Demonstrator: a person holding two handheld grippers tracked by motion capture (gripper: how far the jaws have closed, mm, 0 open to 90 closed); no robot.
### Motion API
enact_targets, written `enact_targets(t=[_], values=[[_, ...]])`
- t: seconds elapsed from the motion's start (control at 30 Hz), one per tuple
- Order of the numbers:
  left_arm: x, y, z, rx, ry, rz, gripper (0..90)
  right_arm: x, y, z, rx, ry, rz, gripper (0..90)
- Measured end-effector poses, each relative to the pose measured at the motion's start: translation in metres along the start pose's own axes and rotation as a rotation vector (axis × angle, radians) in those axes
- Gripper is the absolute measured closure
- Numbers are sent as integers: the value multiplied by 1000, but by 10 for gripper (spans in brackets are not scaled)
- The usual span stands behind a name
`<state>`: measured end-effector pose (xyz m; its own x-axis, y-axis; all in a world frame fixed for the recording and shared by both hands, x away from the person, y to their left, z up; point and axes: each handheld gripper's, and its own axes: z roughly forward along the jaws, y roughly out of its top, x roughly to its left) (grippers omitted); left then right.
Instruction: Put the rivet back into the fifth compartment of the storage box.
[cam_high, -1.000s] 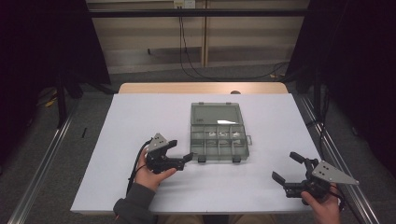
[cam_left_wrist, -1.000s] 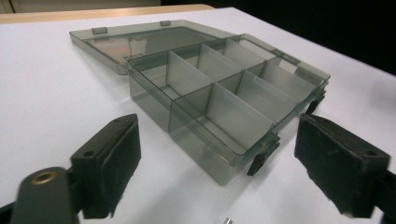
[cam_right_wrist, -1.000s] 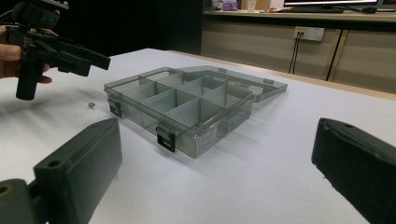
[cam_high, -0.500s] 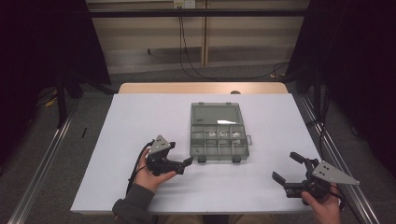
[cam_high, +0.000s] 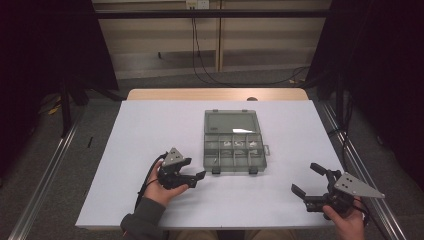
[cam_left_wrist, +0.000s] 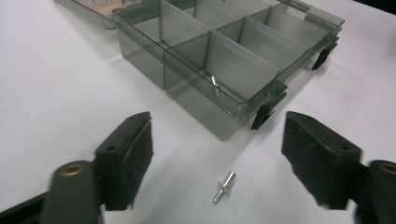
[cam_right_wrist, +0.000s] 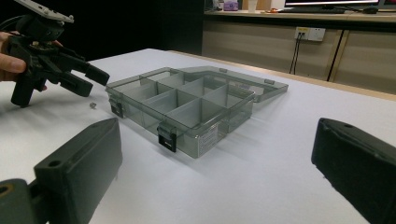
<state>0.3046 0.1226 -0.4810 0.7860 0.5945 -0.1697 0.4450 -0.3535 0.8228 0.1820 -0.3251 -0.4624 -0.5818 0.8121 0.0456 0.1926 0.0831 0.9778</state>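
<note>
- The left gripper (cam_high: 192, 176) is low over the white table (cam_high: 150, 130), at about 7 o'clock from the table's centre; its jaws are wide apart and nothing is between the pads
- In the left gripper view a small silver rivet (cam_left_wrist: 224, 185) lies on the bare table between the two open jaws, a little nearer to the right one, and it touches neither of them (it lies on its side, the thin end towards the camera)
- The rivet is just beside the near left corner of the organizer box (cam_high: 235, 150), close to the black latch (cam_left_wrist: 262, 115) at that corner, but apart from the box wall
- The box is of smoky clear plastic and stands near the table's centre, its lid (cam_high: 232, 121) folded back flat on the table at the 12 o'clock side
- One compartment at the near left corner has a small pin (cam_left_wrist: 214, 85) in it, leaning at the divider; some other compartments hold small parts too, which I cannot identify
- The right gripper (cam_high: 312, 180) is at about 5 o'clock, near the table's front edge and well apart from the box; its jaws are also wide open and hold nothing
- In the right gripper view the left gripper (cam_right_wrist: 86, 77) points down to the rivet (cam_right_wrist: 92, 106)
</note>
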Motion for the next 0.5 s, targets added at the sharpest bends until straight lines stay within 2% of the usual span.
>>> enact_targets(t=[0.1,0.27,0.33,0.5], values=[[-1,0,0,20,-15,-5,378,0,0,0,2,-1,-3,16],[-1,-3,0,64,-18,-3,554,0,0,0,1,0,-1,16],[0,-4,0,77,-23,-8,605,0,0,0,0,1,-1,17],[0,-5,2,103,-28,-14,665,0,0,0,1,2,-1,16]])
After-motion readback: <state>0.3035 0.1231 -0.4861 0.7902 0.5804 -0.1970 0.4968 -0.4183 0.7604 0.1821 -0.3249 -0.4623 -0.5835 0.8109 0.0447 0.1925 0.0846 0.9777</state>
